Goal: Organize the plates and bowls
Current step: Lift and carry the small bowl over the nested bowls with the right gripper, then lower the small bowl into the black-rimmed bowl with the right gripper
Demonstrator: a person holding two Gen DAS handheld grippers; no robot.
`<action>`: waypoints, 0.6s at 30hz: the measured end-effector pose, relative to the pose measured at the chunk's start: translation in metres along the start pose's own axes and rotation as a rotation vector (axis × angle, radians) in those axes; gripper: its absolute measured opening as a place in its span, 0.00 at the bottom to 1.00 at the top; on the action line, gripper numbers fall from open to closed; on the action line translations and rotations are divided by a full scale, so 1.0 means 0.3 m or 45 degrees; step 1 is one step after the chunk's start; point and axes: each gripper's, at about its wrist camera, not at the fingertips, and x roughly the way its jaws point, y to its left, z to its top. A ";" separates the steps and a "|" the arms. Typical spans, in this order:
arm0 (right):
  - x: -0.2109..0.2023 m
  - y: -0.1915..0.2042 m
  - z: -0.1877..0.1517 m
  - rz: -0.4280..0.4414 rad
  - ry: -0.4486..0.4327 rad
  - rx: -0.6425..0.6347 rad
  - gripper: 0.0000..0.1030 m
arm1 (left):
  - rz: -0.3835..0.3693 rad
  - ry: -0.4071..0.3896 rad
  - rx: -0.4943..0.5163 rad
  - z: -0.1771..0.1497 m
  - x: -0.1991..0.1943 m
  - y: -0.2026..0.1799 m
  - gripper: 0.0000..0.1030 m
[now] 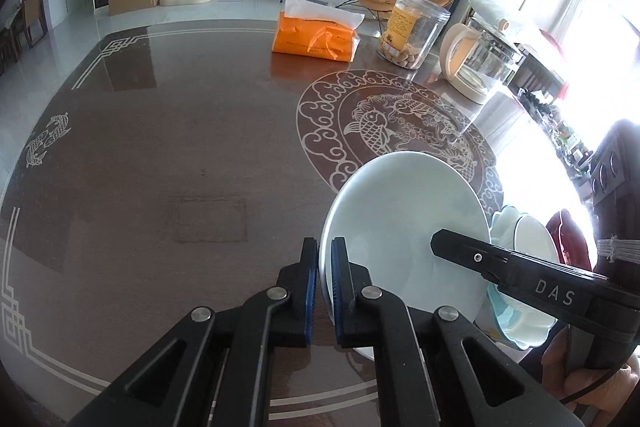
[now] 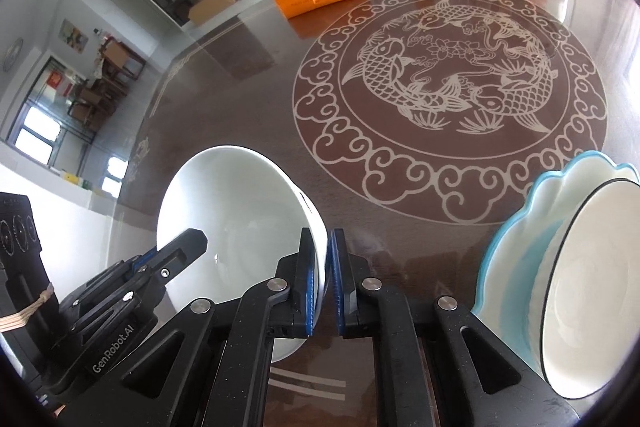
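A plain white bowl [image 1: 404, 227] [image 2: 232, 211] is held by both grippers on opposite sides of its rim. My left gripper [image 1: 326, 267] is shut on the rim's left side, with the thin wall between its blue pads. The bowl's other side is pinched by my right gripper [image 2: 323, 267], which shows in the left wrist view as a black finger [image 1: 460, 249] lying over the bowl. In the right wrist view the left gripper [image 2: 192, 241] reaches in from the left. To the right, a blue scalloped plate [image 2: 508, 251] [image 1: 516, 327] carries a white bowl with a black rim [image 2: 592, 287] [image 1: 534, 239].
The dark glossy table [image 1: 160, 147] bears a round fish ornament [image 2: 448, 87]. At its far side stand an orange tissue pack [image 1: 316, 37], a clear jar [image 1: 414, 29] and a glass kettle [image 1: 480, 61]. A hand [image 1: 592, 383] holds the right gripper's handle.
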 end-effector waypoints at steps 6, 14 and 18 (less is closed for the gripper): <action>-0.211 -0.077 -0.010 -0.012 -0.073 0.058 0.10 | -0.101 -0.052 0.116 0.026 -0.085 -0.209 0.06; -0.404 -0.339 -0.029 -0.177 -0.138 0.212 0.10 | -0.188 0.046 0.264 0.021 0.050 -0.520 0.06; -0.408 -0.443 -0.046 -0.234 -0.138 0.273 0.10 | -0.200 0.110 0.270 -0.005 0.120 -0.591 0.06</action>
